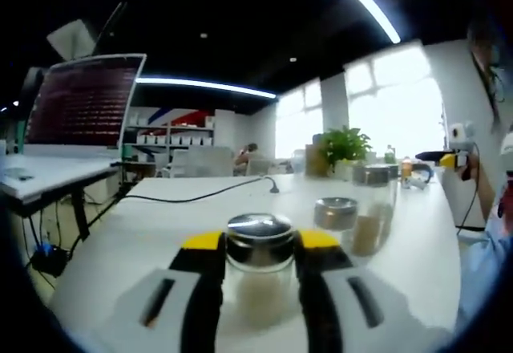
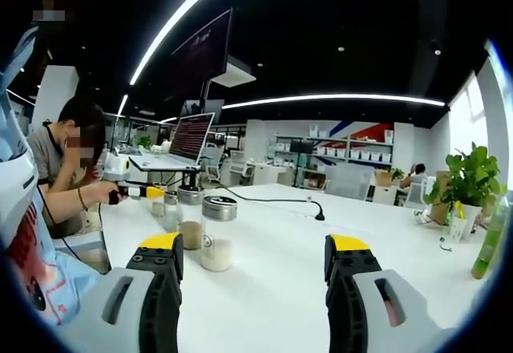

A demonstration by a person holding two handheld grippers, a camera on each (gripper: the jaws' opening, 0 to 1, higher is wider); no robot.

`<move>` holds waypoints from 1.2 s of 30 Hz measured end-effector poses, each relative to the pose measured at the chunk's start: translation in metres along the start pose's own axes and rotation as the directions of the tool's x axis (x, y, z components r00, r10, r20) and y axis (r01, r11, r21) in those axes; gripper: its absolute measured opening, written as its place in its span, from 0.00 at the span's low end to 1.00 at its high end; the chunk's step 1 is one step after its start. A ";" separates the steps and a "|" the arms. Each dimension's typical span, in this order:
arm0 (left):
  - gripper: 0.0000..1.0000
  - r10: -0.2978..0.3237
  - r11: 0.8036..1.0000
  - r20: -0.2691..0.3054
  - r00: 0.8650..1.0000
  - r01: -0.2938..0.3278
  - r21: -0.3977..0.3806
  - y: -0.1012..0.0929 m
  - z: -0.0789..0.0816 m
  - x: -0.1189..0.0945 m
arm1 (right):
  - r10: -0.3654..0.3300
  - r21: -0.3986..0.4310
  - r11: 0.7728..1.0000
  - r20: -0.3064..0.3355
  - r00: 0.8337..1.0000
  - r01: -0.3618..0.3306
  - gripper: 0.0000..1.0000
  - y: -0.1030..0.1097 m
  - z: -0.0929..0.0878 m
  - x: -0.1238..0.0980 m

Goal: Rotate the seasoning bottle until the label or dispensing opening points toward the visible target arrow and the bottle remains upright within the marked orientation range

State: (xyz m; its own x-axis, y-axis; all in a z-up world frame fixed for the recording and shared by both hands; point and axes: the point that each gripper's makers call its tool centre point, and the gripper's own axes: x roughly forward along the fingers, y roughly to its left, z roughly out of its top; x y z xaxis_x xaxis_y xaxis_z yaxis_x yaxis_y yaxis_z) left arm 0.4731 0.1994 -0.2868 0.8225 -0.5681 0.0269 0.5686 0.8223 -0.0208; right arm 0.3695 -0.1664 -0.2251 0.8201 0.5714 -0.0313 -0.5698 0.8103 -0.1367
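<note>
Left gripper view: the left gripper (image 1: 259,266) clamps the seasoning bottle (image 1: 259,269) upright on the white table (image 1: 144,233); two more jars (image 1: 365,208) stand beyond.

Right gripper view: the right gripper (image 2: 253,265) hangs spread wide, empty; a laptop (image 2: 178,146) sits far left.

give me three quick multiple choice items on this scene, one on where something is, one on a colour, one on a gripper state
1. Where is the nearest seasoning bottle in the left gripper view?
A. between that gripper's jaws
B. beside the laptop
C. lying on its side

2. What colour are the jaw tips of the right gripper?
A. red
B. yellow
C. green

3. How does the right gripper stand?
A. shut on a bottle
B. shut on a cable
C. open, holding nothing

Answers: 1 A, the jaws flank its glass body; 2 B, yellow caps top both jaws; 3 C, bare table shows between them.
</note>
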 end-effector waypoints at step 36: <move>0.43 -0.262 0.962 -0.105 0.960 0.268 0.049 -0.008 0.003 -0.004 | 0.021 0.024 1.000 -0.025 0.999 -0.020 0.73 0.002 -0.011 0.007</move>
State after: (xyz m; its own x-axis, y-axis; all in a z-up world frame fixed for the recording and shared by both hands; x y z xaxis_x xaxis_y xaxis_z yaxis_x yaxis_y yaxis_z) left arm 0.4656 0.1952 -0.2842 0.6416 -0.7635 -0.0731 0.7668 0.6409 0.0359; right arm 0.3744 -0.1626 -0.2363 0.8092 0.5846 -0.0590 -0.5873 0.8016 -0.1123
